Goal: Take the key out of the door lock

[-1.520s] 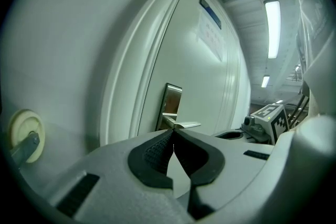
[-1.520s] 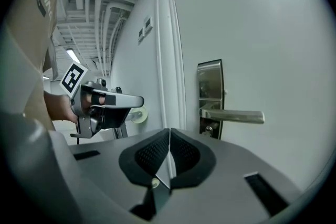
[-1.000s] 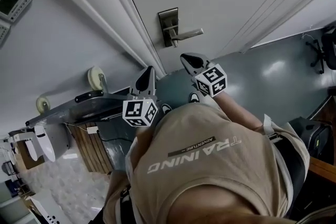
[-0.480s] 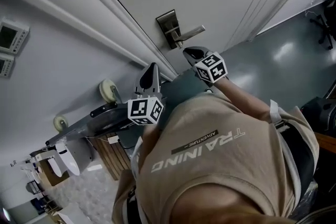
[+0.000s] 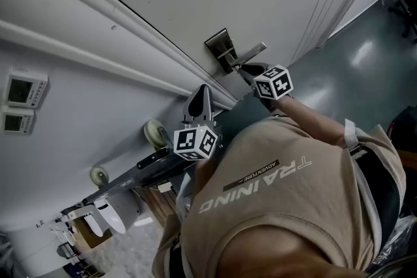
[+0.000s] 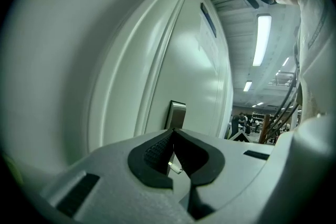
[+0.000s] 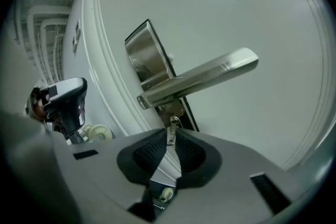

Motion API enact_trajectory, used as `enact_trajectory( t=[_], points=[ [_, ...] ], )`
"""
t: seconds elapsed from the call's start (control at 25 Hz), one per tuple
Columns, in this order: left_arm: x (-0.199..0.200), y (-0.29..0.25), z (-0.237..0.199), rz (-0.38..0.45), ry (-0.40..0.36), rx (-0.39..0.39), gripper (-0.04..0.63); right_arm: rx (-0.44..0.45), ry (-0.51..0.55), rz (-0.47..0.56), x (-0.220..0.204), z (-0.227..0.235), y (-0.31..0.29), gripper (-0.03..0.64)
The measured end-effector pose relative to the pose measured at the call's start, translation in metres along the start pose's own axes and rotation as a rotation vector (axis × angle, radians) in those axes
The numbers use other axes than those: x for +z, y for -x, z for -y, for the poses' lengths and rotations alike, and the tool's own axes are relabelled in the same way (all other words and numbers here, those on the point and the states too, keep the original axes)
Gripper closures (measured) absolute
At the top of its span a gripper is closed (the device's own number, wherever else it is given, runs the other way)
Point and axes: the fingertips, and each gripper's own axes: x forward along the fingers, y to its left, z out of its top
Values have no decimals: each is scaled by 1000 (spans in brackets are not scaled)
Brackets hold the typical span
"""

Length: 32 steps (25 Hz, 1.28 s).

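Note:
A steel lock plate [image 5: 220, 47] with a lever handle [image 5: 251, 54] sits on the pale door. My right gripper [image 5: 246, 68] is right under the lever, against the plate. In the right gripper view a small metal key [image 7: 171, 131] sticks out of the lock below the lever handle [image 7: 202, 80], and my right gripper [image 7: 171, 136] is shut with its tips pinching the key's head. My left gripper [image 5: 202, 91] hangs lower left of the lock, off the door, shut with nothing in it. The left gripper view shows the lock plate [image 6: 176, 114] beyond its closed tips [image 6: 173, 134].
The door frame's mouldings [image 5: 130, 36] run just left of the lock. A cart with pale caster wheels [image 5: 155, 133] lies below the left gripper. Two wall panels [image 5: 26, 89] hang on the wall at left. Grey floor [image 5: 352, 55] shows to the right.
My right gripper has moved up under the lever to the lock and now grips the key. The left gripper has followed toward the door.

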Motion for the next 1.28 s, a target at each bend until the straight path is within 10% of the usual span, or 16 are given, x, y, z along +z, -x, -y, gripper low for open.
enact_trajectory(
  t=[0.84,1.28],
  points=[
    [-30,-10,-30,-69,29,60,589,247,-708,61,-3,4,-33,571],
    [-29,-27,-20,-77,51,96,589,358,-890,32,-5,3,-34,586]
  ],
)
